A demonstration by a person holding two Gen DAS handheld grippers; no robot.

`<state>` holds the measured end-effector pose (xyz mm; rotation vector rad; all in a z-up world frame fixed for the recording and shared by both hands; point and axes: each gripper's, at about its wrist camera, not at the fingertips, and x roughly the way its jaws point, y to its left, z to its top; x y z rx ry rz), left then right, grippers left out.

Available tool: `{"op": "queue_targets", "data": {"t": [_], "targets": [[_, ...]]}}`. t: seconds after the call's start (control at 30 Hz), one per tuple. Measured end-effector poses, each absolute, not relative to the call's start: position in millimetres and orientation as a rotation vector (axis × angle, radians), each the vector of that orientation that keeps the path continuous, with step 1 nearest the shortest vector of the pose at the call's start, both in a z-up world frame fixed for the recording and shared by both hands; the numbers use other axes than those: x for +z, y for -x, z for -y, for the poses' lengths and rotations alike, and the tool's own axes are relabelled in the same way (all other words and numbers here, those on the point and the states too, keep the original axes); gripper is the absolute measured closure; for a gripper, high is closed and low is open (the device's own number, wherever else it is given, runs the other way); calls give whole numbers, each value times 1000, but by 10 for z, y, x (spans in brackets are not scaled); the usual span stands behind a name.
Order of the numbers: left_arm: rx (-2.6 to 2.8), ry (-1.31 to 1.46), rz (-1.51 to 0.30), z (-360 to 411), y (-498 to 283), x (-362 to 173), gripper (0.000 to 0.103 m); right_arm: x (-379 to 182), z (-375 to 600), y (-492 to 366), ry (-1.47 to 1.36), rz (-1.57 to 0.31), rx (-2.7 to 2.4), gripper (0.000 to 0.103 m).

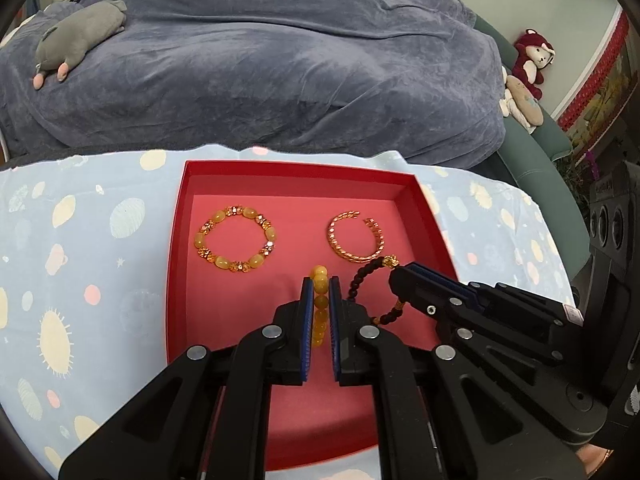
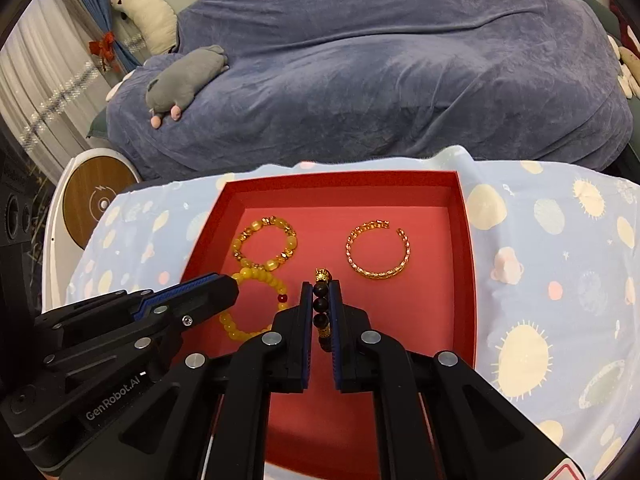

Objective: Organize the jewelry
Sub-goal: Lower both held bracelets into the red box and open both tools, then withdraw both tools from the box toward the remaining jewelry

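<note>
Bracelets were the whole job, and two of four looked settled: the mixed bead bracelet (image 1: 234, 239) lay flat at the far left of the red tray (image 1: 298, 170), and the gold cuff (image 1: 357, 239) lay flat at the tray's far right, well apart from it. The other two were in hand over the tray's near half. The left gripper (image 1: 321, 286) was pinching the yellow bracelet (image 1: 320, 304) between its pads, just nearer than the mixed one; the right gripper (image 2: 321, 290) was pinching the black bracelet (image 2: 322, 304), just nearer than the cuff. By my judgement, what remained was to let both go and leave them lying flat and apart.

Whether either held bracelet touched the tray floor could not be told. Each gripper hid much of its own bracelet, and the tray's near edge was covered by the grippers in both views. The cloth-covered surface (image 1: 80, 280) under the tray ran out of frame.
</note>
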<state>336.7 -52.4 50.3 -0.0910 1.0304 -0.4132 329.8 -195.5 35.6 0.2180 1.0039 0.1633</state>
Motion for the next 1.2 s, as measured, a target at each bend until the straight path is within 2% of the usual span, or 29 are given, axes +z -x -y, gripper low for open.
{"op": "queue_targets", "data": {"t": [0.4,0.5,0.57,0.6,0.63,1.2], "targets": [[-271,-22,-1058,365,-3508,114,95,1,2071,-3421,-164,-1051,76,95],[-224,-55,-1027,364,-3472,139,94,44,2074,-3376,-160,-1029,52,81],[-217,-58,-1022,366,-3451,168,83,101,2073,-3327,-157,-1010,48,69],[-208,-59,-1017,367,-3432,192,71,134,2070,-3301,-154,-1001,46,68],[-199,-63,-1003,367,-3403,222,67,163,2068,-3280,-153,-995,46,67],[-208,-133,-928,474,-2777,766,67,720,2024,-2572,-167,-922,57,64]]}}
